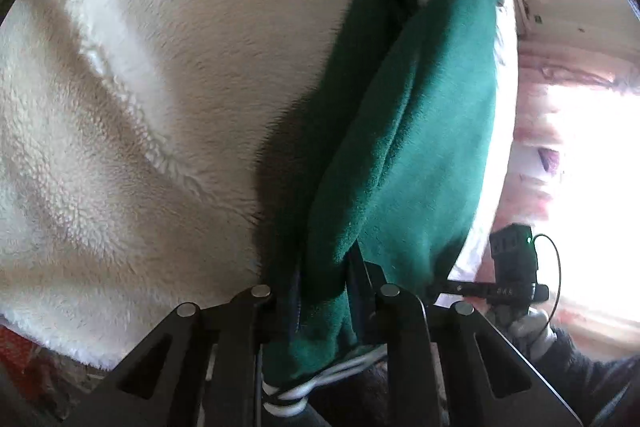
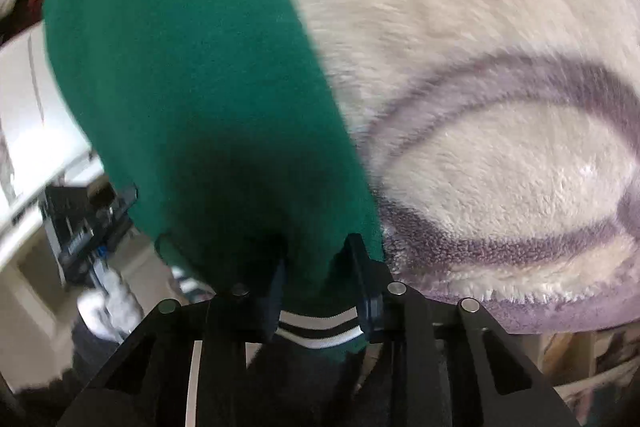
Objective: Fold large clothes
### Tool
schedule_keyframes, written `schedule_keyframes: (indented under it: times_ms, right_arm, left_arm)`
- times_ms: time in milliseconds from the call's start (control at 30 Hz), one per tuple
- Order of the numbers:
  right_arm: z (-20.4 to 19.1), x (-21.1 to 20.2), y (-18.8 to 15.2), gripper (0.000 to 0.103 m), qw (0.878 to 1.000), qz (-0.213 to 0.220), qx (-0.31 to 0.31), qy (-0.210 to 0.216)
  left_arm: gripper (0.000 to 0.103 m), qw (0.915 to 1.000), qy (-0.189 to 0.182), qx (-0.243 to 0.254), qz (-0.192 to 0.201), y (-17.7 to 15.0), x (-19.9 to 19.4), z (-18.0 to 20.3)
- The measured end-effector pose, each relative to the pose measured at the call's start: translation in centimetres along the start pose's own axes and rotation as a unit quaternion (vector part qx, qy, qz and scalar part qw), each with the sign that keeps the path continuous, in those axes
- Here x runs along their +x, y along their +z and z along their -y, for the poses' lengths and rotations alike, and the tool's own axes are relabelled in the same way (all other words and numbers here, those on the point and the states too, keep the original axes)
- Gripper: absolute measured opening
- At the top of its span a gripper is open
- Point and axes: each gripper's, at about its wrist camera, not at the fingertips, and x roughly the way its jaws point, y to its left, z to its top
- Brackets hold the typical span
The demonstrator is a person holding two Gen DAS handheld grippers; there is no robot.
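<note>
Left hand-held gripper (image 1: pixel 326 287) is clamped on a bunched fold of the green garment (image 1: pixel 400 131), striped cuff or hem (image 1: pixel 316 383) poking out behind the fingers. The garment hangs away from it, next to the white fleece blanket (image 1: pixel 140 107), not lying flat. Risk here: the bite is thick and multi-layered, so an inner layer could creep out and the edge would go crooked. Right hand-held gripper (image 2: pixel 316 267) also pinches the green garment (image 2: pixel 180 67) just ahead of its striped band (image 2: pixel 316 325), over the purple-patterned blanket (image 2: pixel 500 167). That bite looks shallow, near the hem, so a tug or uneven pull between the two could strip it free. Fleece is grabby too: dragging the garment could snag or shift the blanket. Right view is motion-blurred, so the exact finger overlap is unclear.
</note>
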Motion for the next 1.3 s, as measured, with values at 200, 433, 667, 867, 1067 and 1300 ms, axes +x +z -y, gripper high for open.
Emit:
schedule_keyframes:
  times_ms: [200, 433, 667, 867, 1067, 1300]
  right_arm:
    - [0.8, -6.4, -2.5, 0.071, 0.994, 0.056, -0.028, 0.085]
    - [0.9, -16.5, 9.4, 0.078, 0.978, 0.178, -0.038, 0.101]
    - [-3.7, -15.6, 19.9, 0.078, 0.980, 0.160, -0.028, 0.111]
    - [-3.1, -10.5, 19.0, 0.078, 0.985, 0.125, 0.000, 0.121]
    - [0.3, -5.1, 14.7, 0.078, 0.977, 0.100, 0.071, 0.173]
    - [-1.6, -5.2, 10.9, 0.078, 0.983, 0.108, 0.052, 0.136]
  left_arm:
    - [0.073, 0.9952, -0.092, -0.004, 0.032, 2.3, -5.9, 1.0]
    - [0.081, 0.9818, -0.145, 0.011, 0.123, 15.9, -6.9, 5.5]
    - [0.081, 0.9966, -0.059, 0.047, 0.032, 18.4, 1.0, 8.2]
    - [0.024, 0.9821, -0.053, 0.145, 0.107, 17.6, 2.1, 14.1]
    - [0.022, 0.9677, -0.234, -0.012, 0.093, 20.0, 3.3, 7.0]
    - [0.076, 0.9755, -0.217, -0.018, 0.032, 19.8, 1.7, 6.1]
